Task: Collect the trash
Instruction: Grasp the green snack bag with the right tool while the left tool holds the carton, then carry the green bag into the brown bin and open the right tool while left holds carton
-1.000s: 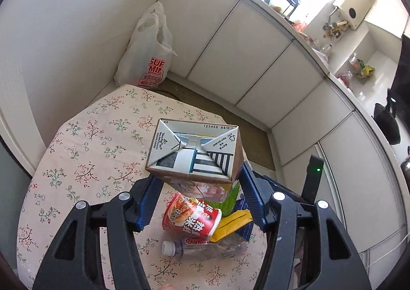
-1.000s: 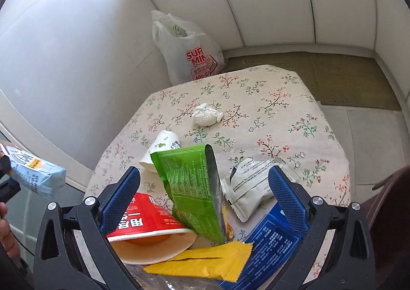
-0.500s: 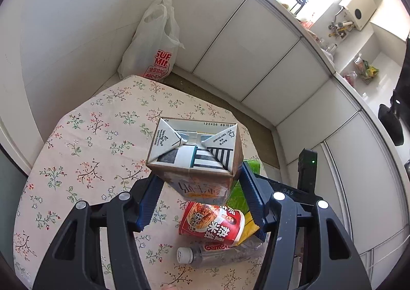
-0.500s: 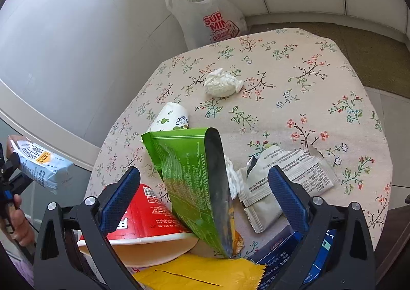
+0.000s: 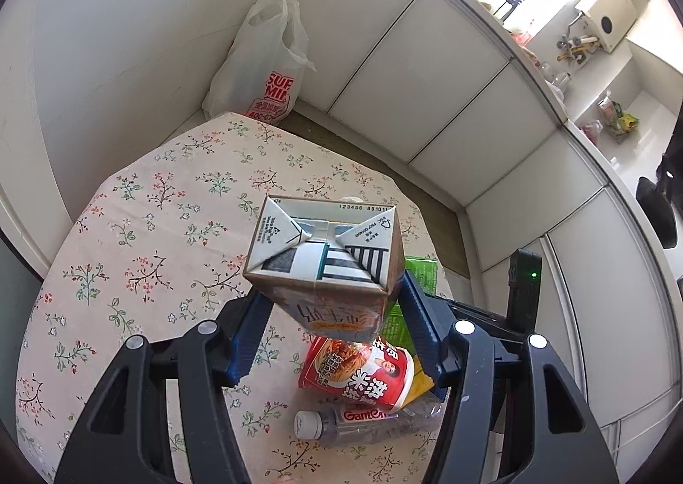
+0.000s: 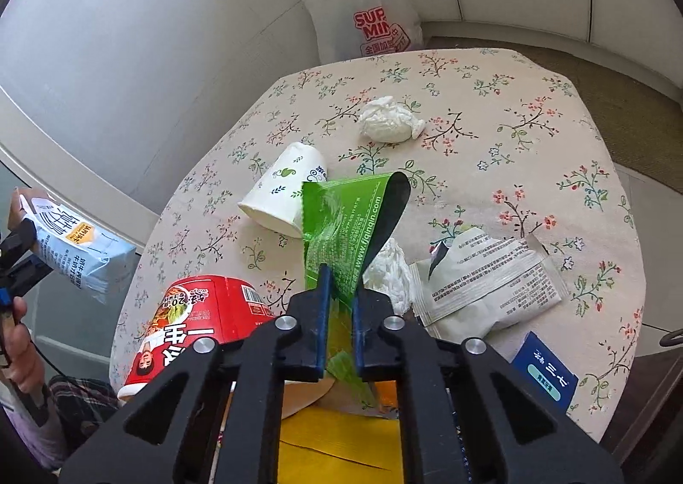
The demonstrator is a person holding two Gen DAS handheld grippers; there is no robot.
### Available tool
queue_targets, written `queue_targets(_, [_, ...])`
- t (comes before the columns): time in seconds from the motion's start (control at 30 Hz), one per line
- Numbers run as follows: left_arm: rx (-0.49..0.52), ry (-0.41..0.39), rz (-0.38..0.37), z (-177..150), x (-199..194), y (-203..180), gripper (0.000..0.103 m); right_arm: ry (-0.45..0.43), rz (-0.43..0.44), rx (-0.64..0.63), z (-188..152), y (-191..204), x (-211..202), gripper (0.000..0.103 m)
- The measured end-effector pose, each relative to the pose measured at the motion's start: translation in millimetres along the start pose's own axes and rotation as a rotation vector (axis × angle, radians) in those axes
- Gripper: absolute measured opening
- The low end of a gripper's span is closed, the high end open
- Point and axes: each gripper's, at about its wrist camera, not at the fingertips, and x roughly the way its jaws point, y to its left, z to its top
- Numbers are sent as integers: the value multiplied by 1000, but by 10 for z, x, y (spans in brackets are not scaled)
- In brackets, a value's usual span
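My left gripper (image 5: 333,313) is shut on a milk carton (image 5: 324,253) and holds it above the floral table (image 5: 141,227); the carton also shows at the left edge of the right wrist view (image 6: 77,249). My right gripper (image 6: 341,291) is shut on a green snack wrapper (image 6: 345,219) standing up from the trash pile. A white plastic bag (image 6: 367,14) stands open on the floor behind the table, also in the left wrist view (image 5: 264,65).
On the table lie a red noodle cup (image 6: 192,321), a paper cup (image 6: 286,189), a crumpled tissue (image 6: 388,121), a white wrapper (image 6: 491,283), a yellow wrapper (image 6: 337,441), a blue box (image 6: 546,373) and a plastic bottle (image 5: 363,424). White cabinets (image 5: 427,78) line the back.
My right gripper has shut on the green wrapper; it was open around it before. My left gripper has risen and drawn back with the carton.
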Motion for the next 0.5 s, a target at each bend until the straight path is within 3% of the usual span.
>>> queue_targets(0.5, [21, -50, -27, -83, -127, -244, 59, -292, -138, 62, -234, 137, -1275, 1])
